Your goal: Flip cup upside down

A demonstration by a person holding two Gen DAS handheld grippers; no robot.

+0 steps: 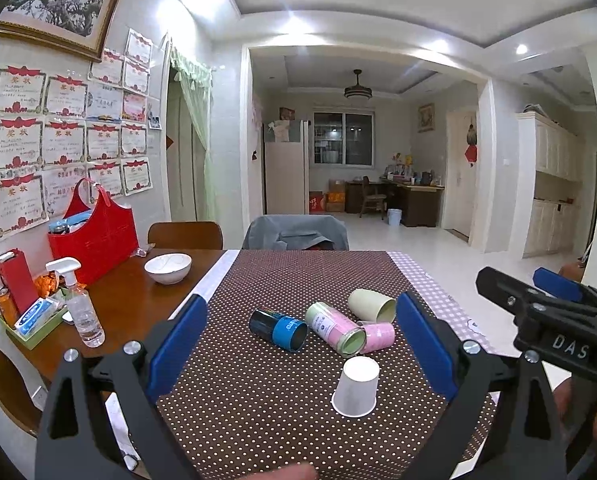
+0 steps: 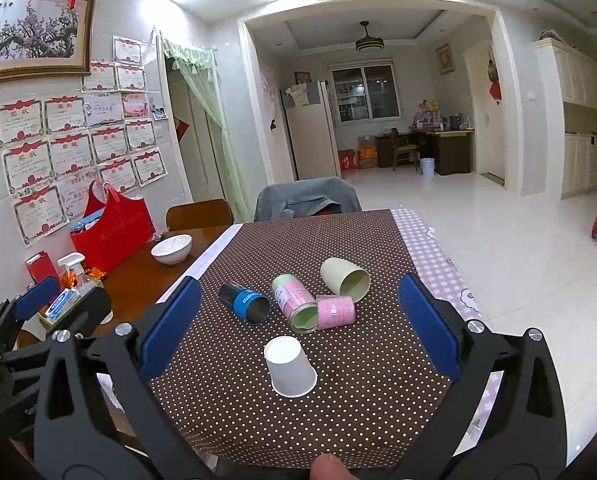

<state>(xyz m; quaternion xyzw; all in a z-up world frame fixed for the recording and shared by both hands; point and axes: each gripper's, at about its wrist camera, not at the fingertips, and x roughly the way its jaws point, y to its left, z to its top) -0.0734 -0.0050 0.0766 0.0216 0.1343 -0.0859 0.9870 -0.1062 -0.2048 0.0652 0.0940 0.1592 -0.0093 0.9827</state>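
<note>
Left wrist view: nearest the lens, left gripper with blue pads spread wide, nothing held between them. Just beyond, a white paper cup standing upside down, rim down on the brown dotted cloth, near the right pad but apart from it. Farther off, a cluster of cups lying on their sides: a dark blue cup at left, a pink-and-green cup in the middle, a smaller pink cup touching it at right, a pale cream cup behind. At far right, right gripper seen side-on, its finger gap impossible to tell from this angle. At left on the wooden table: a white bowl, a spray bottle, a red bag. Right wrist view: nearest the lens, right gripper spread wide as well, empty between its pads. White paper cup just ahead, inverted, roughly centred between the pads and touching neither. Beyond it the same toppled group: dark blue cup left, pink-and-green cup middle, smaller pink cup against it, pale cream cup farther right. Left gripper at the left edge, low beside the table. White bowl and red bag far left.
</note>
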